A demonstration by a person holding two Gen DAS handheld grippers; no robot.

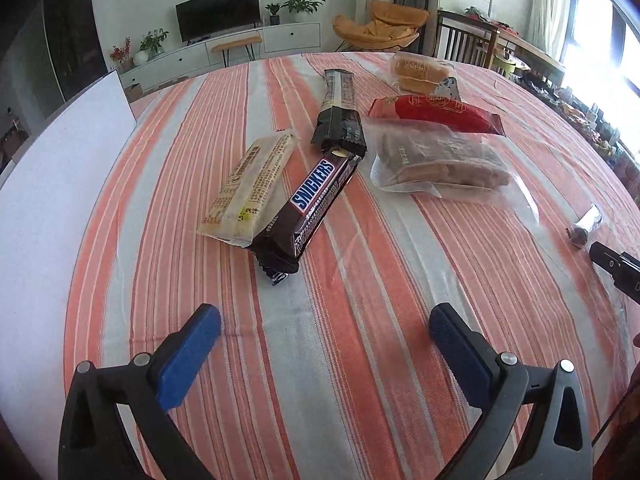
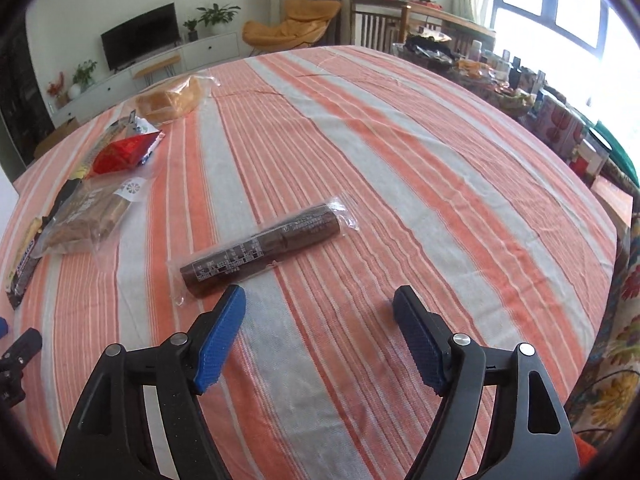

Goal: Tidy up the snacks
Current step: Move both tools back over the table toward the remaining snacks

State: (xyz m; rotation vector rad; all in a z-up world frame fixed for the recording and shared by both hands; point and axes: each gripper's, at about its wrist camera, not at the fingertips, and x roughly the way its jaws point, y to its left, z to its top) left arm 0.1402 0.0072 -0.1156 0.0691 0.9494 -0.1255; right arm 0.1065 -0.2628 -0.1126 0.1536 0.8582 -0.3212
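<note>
My right gripper (image 2: 318, 300) has its jaws wide apart, nothing held. The brown roll pack (image 2: 264, 250) lies just ahead and left of them, on the table (image 2: 400, 160) mid-cloth, long axis running near-left to far-right, so closest to my right side. Left gripper (image 1: 324, 316) is also spread and empty, w/ the Snickers bar (image 1: 310, 204) ahead, angled near-left to far-right.

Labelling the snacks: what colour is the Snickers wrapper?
Dark brown, with a blue-and-white logo; the Snickers bar shows best in the left wrist view.
</note>
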